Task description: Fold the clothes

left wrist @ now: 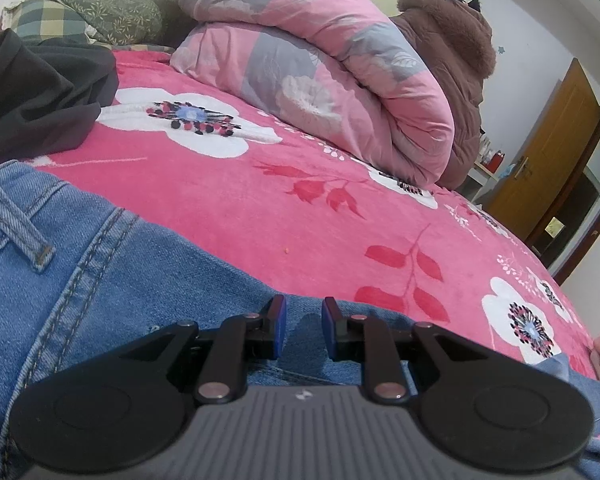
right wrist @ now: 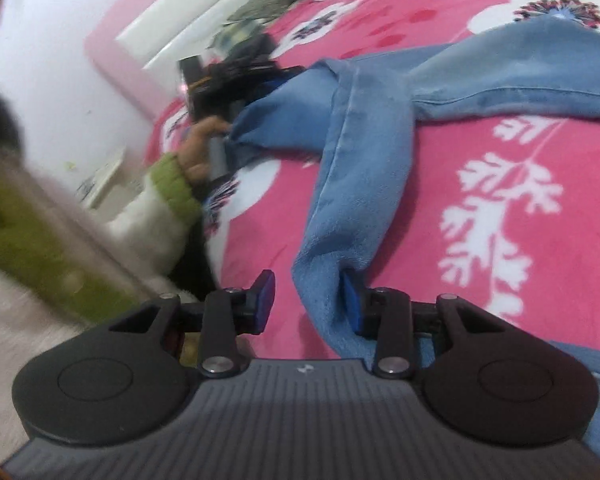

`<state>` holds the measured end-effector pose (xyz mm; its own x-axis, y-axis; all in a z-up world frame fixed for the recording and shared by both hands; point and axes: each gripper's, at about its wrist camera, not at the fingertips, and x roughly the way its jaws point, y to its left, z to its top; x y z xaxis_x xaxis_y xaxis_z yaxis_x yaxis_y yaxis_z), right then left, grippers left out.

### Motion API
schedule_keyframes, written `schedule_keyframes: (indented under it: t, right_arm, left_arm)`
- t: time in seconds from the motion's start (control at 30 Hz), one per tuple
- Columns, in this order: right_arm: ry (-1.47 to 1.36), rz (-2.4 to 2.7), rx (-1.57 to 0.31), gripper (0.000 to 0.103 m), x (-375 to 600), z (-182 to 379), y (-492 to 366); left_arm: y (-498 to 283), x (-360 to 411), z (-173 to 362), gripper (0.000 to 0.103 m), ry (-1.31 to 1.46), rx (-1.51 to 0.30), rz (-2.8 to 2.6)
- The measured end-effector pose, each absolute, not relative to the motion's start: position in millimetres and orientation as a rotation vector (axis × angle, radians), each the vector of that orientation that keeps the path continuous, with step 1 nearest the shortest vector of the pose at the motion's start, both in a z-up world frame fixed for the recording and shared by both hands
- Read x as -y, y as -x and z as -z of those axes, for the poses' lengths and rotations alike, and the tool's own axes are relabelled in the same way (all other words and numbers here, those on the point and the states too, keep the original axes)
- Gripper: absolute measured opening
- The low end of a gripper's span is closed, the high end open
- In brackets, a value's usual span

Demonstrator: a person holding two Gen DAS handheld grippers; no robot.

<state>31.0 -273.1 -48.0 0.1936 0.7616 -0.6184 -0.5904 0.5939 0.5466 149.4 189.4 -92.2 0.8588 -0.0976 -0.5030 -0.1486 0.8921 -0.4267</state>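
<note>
On the pink bed (left wrist: 228,216) we've got the jeans (right wrist: 360,184) half-spread: left claw (left wrist: 303,330) looks pinched on the waist, right claw (right wrist: 309,304) slack around a leg, probably regrip next.

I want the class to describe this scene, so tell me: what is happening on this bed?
A person is folding a pair of blue jeans on a pink flowered blanket. The left hand-held gripper rests at the waistband end, with denim between its narrow jaws. The right hand-held gripper stands open around a trouser leg, not clamping it.
</note>
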Motion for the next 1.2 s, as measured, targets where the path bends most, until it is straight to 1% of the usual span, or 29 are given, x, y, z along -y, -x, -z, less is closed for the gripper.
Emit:
schedule_keyframes:
  t: [0.07,0.13,0.2,0.27,0.33,0.4,0.43,0.47,0.53,0.57,0.6,0.63,0.67,0.83,0.93,1.0,1.2]
  right_arm:
    - [-0.337,-0.826,-0.904,0.047,301,41,-41]
    - [-0.473,-0.684,-0.814,0.055,329,36,-52]
    - [-0.657,-0.452,-0.792,0.056,358,45,-72]
    - [-0.817,-0.250,-0.820,0.056,378,67,-92]
    - [-0.863,-0.192,-0.834,0.053,378,86,-109]
    - [-0.889,-0.167,-0.801,0.052,369,94,-119]
    - [-0.886,-0.147,-0.791,0.049,364,94,-123]
    - [-0.883,-0.127,-0.781,0.039,359,94,-127]
    - [-0.902,-0.101,-0.767,0.026,354,98,-131]
    - [-0.920,-0.092,-0.762,0.016,353,100,-133]
    - [-0.937,-0.084,-0.756,0.011,353,103,-134]
    - [-0.948,-0.076,-0.749,0.003,358,104,-134]
    - [-0.959,-0.069,-0.742,0.001,363,105,-135]
    - [-0.927,0.029,-0.668,0.000,385,86,-102]
    - [-0.910,0.090,-0.695,0.000,394,97,-97]
    - [-0.950,0.088,-0.699,0.000,401,109,-98]
    - [-1.059,0.147,-0.641,0.008,427,107,-83]
  left_arm:
    - [-149,-189,92,0.021,0.475,-0.542,-0.027]
    - [-149,-189,92,0.021,0.476,-0.541,-0.027]
    - [-149,-190,92,0.021,0.478,-0.541,-0.025]
    - [-149,-191,92,0.021,0.481,-0.539,-0.023]
    - [-149,-191,92,0.021,0.481,-0.538,-0.022]
    - [-149,-191,93,0.021,0.480,-0.538,-0.023]
    - [-150,-191,93,0.021,0.480,-0.538,-0.022]
    - [-150,-191,93,0.021,0.480,-0.538,-0.022]
    - [-150,-192,93,0.021,0.481,-0.538,-0.022]
    - [-150,-192,93,0.021,0.481,-0.538,-0.022]
    - [-150,-192,93,0.021,0.481,-0.538,-0.022]
    - [-149,-192,93,0.021,0.481,-0.538,-0.022]
    - [-149,-192,93,0.021,0.481,-0.538,-0.022]
    - [-149,-191,92,0.021,0.481,-0.538,-0.022]
    - [-149,-191,92,0.021,0.482,-0.537,-0.022]
    - [-149,-191,92,0.021,0.482,-0.537,-0.023]
    - [-149,-191,92,0.021,0.482,-0.537,-0.022]
